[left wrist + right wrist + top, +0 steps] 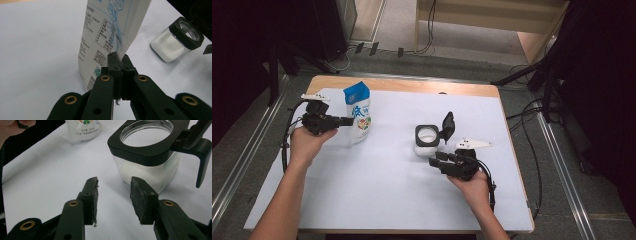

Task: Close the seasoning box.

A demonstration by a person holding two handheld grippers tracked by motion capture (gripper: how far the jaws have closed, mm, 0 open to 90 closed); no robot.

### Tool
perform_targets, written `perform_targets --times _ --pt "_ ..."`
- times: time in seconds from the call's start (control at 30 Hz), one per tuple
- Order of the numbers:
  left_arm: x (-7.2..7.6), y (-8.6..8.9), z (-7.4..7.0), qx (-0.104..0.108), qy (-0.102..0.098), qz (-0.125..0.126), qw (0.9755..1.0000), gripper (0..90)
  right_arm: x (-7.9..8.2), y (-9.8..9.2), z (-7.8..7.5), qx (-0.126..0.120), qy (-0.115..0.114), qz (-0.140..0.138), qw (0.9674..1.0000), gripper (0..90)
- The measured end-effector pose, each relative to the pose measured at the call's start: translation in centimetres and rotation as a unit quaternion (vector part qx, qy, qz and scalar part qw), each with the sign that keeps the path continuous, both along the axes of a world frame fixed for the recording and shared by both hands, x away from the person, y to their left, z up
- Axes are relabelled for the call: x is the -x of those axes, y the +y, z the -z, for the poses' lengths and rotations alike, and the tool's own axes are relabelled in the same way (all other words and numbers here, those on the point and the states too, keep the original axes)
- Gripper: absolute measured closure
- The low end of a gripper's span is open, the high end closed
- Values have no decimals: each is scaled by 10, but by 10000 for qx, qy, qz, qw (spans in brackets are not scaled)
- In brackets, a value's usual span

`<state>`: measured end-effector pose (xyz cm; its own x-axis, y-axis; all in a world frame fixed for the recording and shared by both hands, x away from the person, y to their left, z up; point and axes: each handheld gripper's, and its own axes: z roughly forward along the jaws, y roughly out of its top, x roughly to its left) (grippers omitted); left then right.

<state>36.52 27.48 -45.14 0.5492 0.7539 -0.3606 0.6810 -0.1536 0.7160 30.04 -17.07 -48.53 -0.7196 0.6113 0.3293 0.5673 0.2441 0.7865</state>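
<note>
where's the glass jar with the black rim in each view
High view: glass jar right of centre on the white table cover, lid flipped open.
Left gripper view: upper right, beyond the bag.
Right gripper view: top right, just past the open gripper.
Shared landmark: the blue-and-white bag.

On your white and blue paper pouch (110, 27), a QR code, a boxed table of tiny unreadable print, a large blue character (357, 112) on its front

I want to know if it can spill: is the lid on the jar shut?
No, the jar's black flip lid stands up open on its hinge, leaving the round mouth uncovered.
</note>
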Motion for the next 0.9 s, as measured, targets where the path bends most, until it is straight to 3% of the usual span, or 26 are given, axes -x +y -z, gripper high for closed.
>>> perform_targets --times 0.33,0.9 --pt "14 2 9 -17 -56 45 10000 899 -6 -3 0 -19 39 55 10000 592" --pt "25 2 15 -36 -74 11 10000 877 -7 -2 1 -6 67 51 10000 590"
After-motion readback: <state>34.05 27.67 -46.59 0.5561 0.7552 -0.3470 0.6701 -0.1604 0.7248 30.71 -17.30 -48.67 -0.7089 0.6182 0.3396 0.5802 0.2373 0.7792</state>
